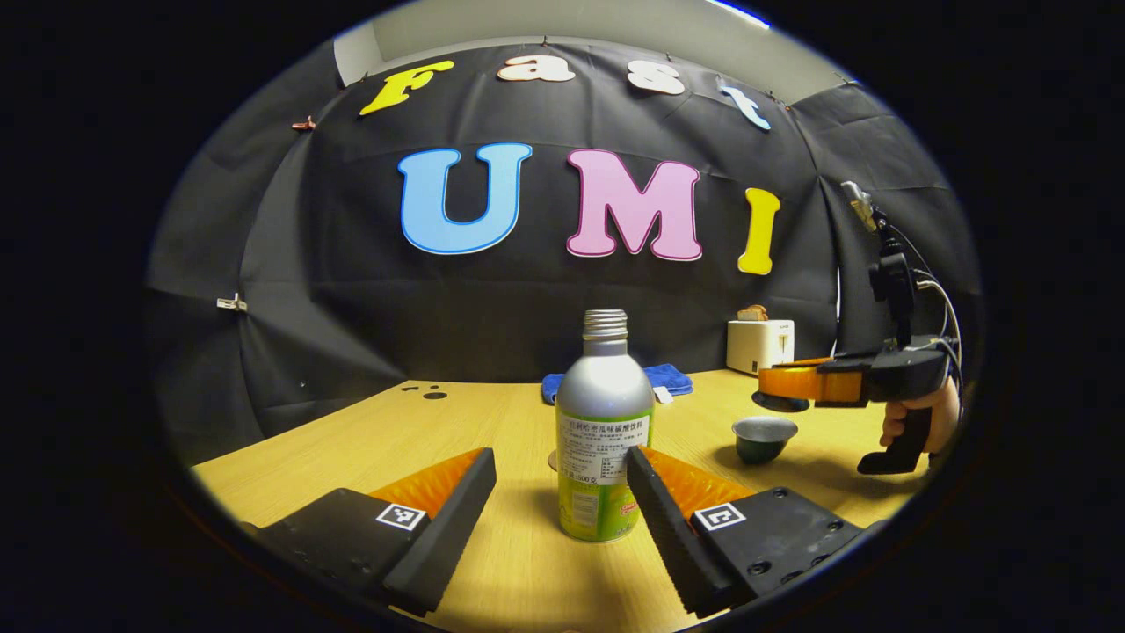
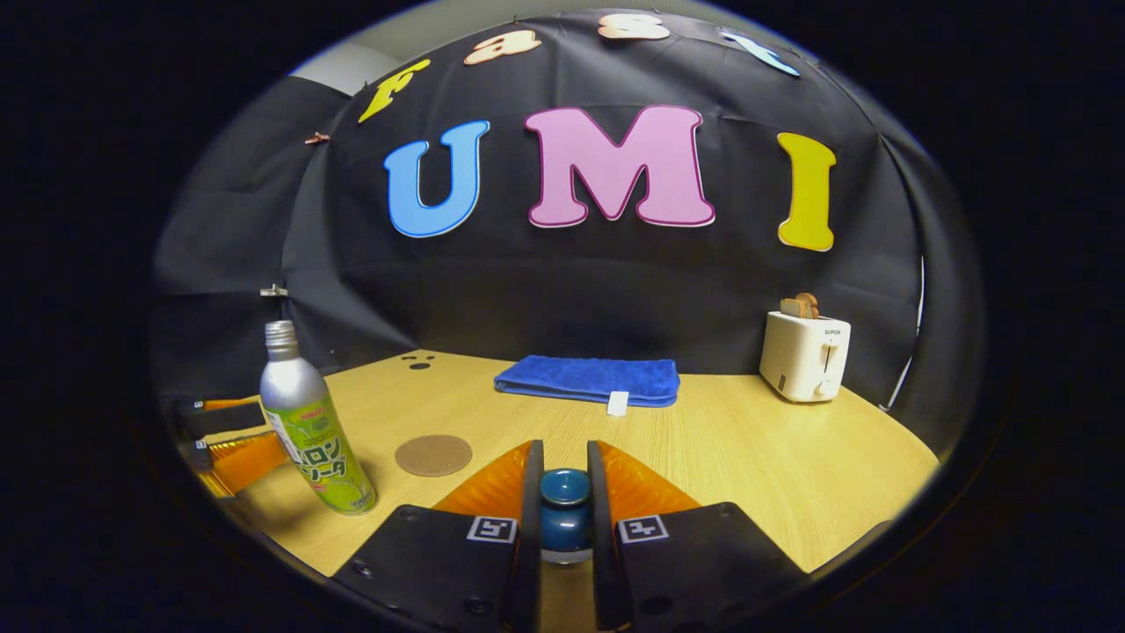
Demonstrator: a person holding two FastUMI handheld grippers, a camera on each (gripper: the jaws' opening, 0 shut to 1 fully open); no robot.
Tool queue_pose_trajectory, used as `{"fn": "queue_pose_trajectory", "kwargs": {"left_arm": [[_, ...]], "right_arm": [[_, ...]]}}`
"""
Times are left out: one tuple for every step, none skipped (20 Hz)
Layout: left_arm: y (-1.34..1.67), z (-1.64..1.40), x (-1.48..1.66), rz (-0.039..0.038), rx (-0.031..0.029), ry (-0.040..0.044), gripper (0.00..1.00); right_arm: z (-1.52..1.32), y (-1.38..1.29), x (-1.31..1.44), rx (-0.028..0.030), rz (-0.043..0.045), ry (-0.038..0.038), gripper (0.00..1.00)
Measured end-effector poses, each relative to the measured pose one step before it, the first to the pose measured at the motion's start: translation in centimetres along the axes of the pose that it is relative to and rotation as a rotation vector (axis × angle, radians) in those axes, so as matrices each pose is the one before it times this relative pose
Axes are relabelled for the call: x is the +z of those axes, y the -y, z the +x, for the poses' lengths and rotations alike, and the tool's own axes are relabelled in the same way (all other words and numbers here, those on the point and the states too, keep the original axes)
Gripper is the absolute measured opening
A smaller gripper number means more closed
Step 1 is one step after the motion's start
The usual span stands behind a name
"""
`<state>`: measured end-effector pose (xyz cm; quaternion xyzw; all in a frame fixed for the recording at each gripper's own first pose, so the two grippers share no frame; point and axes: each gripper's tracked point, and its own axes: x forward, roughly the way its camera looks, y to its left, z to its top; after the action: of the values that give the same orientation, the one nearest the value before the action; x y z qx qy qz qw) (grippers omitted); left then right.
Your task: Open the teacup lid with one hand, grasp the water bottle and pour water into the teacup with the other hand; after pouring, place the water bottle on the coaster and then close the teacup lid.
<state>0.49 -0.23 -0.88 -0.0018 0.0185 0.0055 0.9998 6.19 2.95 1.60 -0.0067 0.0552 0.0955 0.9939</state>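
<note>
On the wooden table (image 2: 756, 457), left tool (image 1: 562, 492) wide; right tool (image 2: 563, 497) grips lid (image 2: 563, 505).

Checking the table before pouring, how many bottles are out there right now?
1. The silver metal bottle with a green label stands upright on the wooden table, uncapped, between the open left claw's fingers. None other is visible, though something may be hidden.

Silver-and-green water bottle (image 1: 605, 422), blue towel (image 2: 587, 380), white toaster (image 2: 805, 355)

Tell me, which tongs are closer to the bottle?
Left. The left tongs sit open around the bottle. The right tongs are off to its side, holding the teacup lid.
</note>
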Motion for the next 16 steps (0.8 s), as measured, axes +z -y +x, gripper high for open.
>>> {"fn": "queue_pose_trajectory", "kwargs": {"left_arm": [[0.279, 0.157, -0.097, 0.00004, -0.00742, -0.00247, 0.95], [0.476, 0.165, 0.065, 0.00087, -0.01106, 0.00170, 0.95], [0.565, 0.302, -0.039, 0.00037, -0.01281, -0.00023, 0.95], [0.402, 0.120, 0.109, 0.00206, -0.01120, -0.00136, 0.95], [0.144, 0.179, 0.056, -0.00295, 0.00009, 0.00304, 0.95], [0.097, 0.404, -0.115, 0.00028, 0.00673, -0.00134, 0.95], [0.141, 0.399, -0.009, 0.00068, 0.00319, 0.00012, 0.95], [0.262, 0.494, 0.042, -0.00096, -0.00295, 0.00030, 0.96], [0.284, 0.419, -0.023, 0.00046, -0.00328, 0.00002, 0.96], [0.075, 0.524, 0.084, -0.00007, 0.00027, 0.00051, 0.96], [0.081, 0.492, -0.100, 0.00032, 0.00327, -0.00114, 0.96], [-0.012, 0.543, 0.038, -0.00067, 0.00314, 0.00098, 0.96], [-0.144, 0.472, -0.015, -0.00048, 0.00857, -0.00205, 0.96], [-0.156, 0.484, 0.067, -0.00014, 0.01071, 0.00037, 0.96], [-0.103, 0.399, -0.083, -0.00028, 0.00768, -0.00027, 0.96], [-0.119, 0.382, 0.129, 0.00029, 0.00509, 0.00057, 0.96]], "right_arm": [[-0.473, 0.497, 0.169, -0.00392, 0.00338, 0.00501, 0.27], [-0.530, 0.679, 0.151, -0.00823, -0.00057, 0.00476, 0.27], [-0.460, 0.754, -0.058, -0.01108, -0.00222, 0.00295, 0.27], [-0.373, 0.829, -0.102, -0.01295, -0.00126, 0.00207, 0.27], [-0.355, 0.814, -0.200, -0.01361, -0.00139, -0.00161, 0.27], [-0.324, 0.783, -0.302, -0.01098, -0.00107, -0.00336, 0.27], [-0.246, 0.742, -0.412, -0.01168, -0.00032, -0.00607, 0.27], [-0.266, 0.788, -0.450, -0.00986, 0.00269, -0.00721, 0.27], [-0.213, 0.667, -0.393, -0.00747, 0.00657, -0.00782, 0.27], [-0.164, 0.637, -0.338, -0.00592, 0.00926, -0.00643, 0.27], [-0.209, 0.591, -0.269, -0.00740, 0.01089, -0.00369, 0.27], [-0.142, 0.513, -0.175, -0.00501, 0.01002, -0.00251, 0.27], [-0.091, 0.434, -0.177, -0.00427, 0.00749, -0.00122, 0.27], [-0.102, 0.372, -0.172, -0.00398, 0.00319, 0.00080, 0.27], [-0.026, 0.369, -0.185, -0.00507, 0.00071, 0.00058, 0.27], [-0.061, 0.321, -0.106, -0.00195, 0.00016, 0.00249, 0.27]]}}
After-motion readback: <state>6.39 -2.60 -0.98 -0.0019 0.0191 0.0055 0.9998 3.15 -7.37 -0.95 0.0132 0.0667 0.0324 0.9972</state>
